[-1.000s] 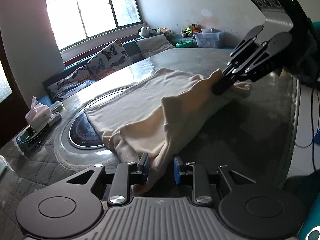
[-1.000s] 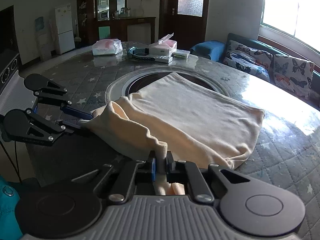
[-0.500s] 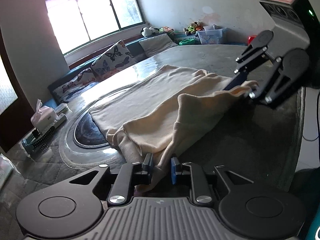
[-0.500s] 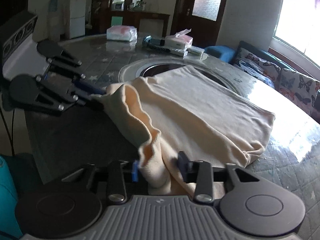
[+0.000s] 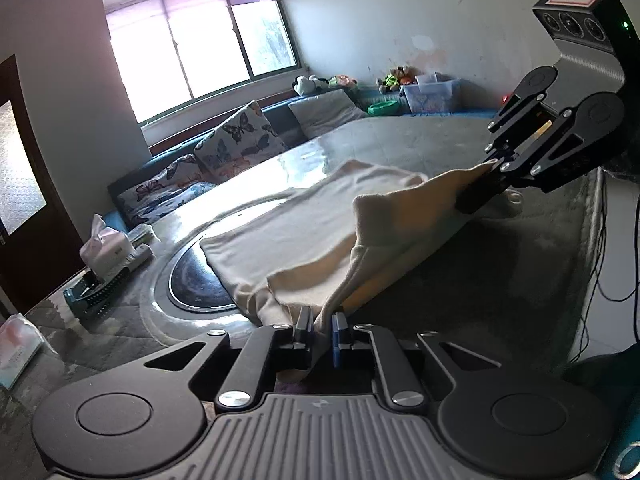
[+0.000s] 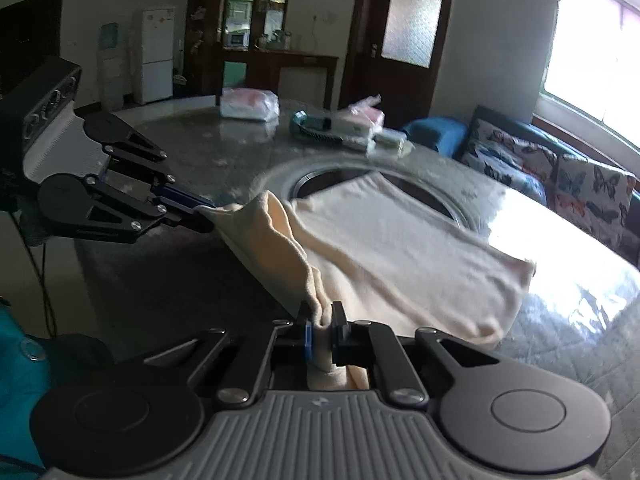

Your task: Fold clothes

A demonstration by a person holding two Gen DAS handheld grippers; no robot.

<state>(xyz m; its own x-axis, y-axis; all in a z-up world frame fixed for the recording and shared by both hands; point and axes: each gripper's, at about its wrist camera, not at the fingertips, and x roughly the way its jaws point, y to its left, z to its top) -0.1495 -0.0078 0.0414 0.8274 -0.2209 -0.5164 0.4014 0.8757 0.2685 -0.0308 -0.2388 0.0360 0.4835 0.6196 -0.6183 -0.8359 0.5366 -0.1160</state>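
A cream garment (image 5: 320,216) lies spread over the round table (image 5: 500,280), across its dark glass centre (image 5: 192,284). My left gripper (image 5: 320,328) is shut on the garment's near edge, and a fold rises from it. At the upper right, my right gripper (image 5: 486,184) is shut on the other near corner, held above the table. In the right wrist view the right gripper (image 6: 320,326) pinches bunched cream garment (image 6: 400,248). The left gripper (image 6: 204,216) holds the far corner at the left. The near edge hangs stretched between both grippers.
A tissue box (image 5: 104,244), a teal brush (image 5: 96,292) and a packet (image 5: 16,352) sit at the table's left. A plastic bag (image 6: 248,106) lies farther back. A sofa with butterfly cushions (image 5: 240,140) runs under the window. Cables (image 5: 600,260) hang beyond the table's right edge.
The right gripper stood open around the garment half a second ago and has shut on it again. Both grippers have risen, lifting the near edge off the table.
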